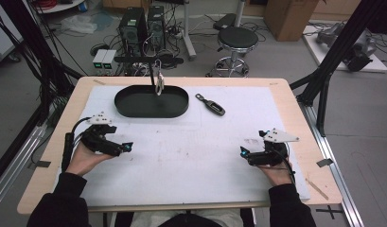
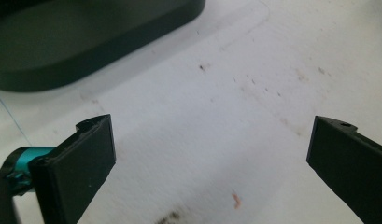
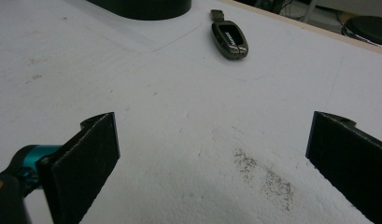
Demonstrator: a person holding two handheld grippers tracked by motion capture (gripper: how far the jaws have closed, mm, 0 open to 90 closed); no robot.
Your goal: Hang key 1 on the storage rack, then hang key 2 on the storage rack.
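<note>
A black oval tray (image 1: pixel 151 101) lies at the back of the white mat, with a silver carabiner (image 1: pixel 158 78) hanging over its far rim. To its right lies a dark key-fob-like object (image 1: pixel 210 104), which also appears in the right gripper view (image 3: pixel 230 39). My left gripper (image 1: pixel 128 147) rests low at the front left, open and holding nothing (image 2: pixel 209 154). My right gripper (image 1: pixel 242 152) sits at the front right, open and holding nothing as well (image 3: pixel 212 156). The tray's rim (image 2: pixel 104 44) lies ahead of the left gripper.
A white mat (image 1: pixel 191 142) covers most of the wooden table (image 1: pixel 295 118). Smudges mark the mat near the right gripper. A black frame post (image 1: pixel 323 80) stands at the table's right edge. A stool (image 1: pixel 236 42) and computer cases (image 1: pixel 144 26) stand beyond the table.
</note>
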